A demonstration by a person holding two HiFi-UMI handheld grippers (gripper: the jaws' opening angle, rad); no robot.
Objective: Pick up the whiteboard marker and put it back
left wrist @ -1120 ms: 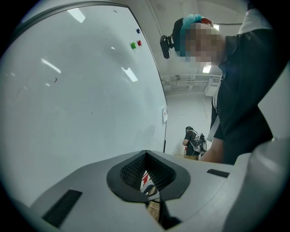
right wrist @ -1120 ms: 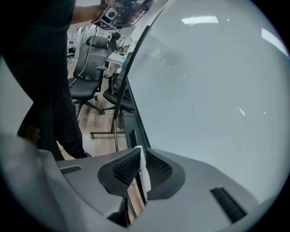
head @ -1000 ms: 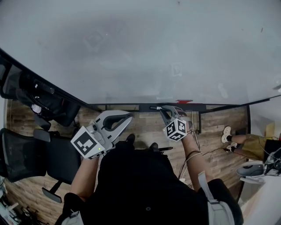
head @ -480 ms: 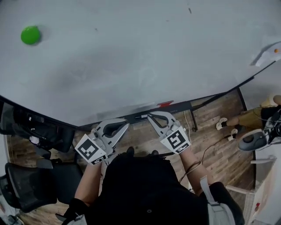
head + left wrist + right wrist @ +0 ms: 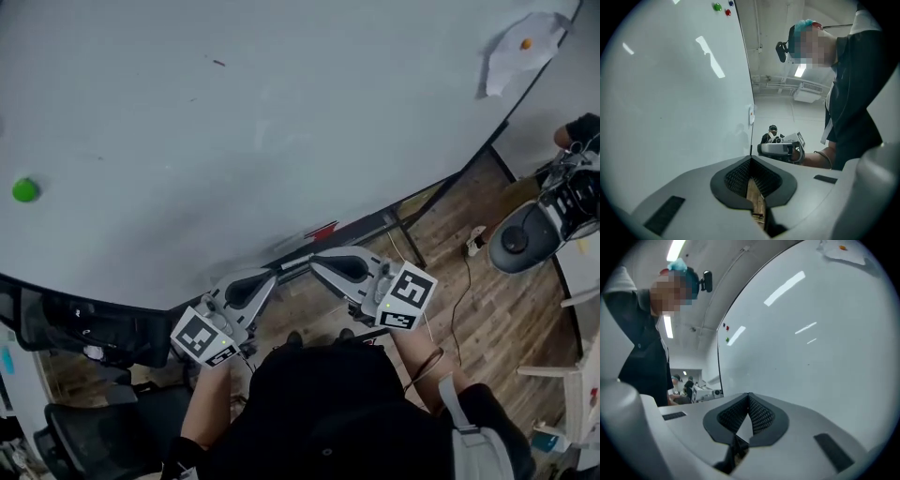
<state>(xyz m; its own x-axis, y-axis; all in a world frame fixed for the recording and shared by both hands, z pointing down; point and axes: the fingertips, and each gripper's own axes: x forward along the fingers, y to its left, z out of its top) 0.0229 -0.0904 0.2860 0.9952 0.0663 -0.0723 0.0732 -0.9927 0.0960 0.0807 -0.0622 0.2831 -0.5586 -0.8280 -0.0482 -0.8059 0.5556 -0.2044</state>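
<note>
The left gripper (image 5: 273,276) and right gripper (image 5: 315,262) have drawn back below the whiteboard (image 5: 281,112), jaws together and empty. The marker, too small to confirm, seems returned to its tray (image 5: 375,223).
</note>
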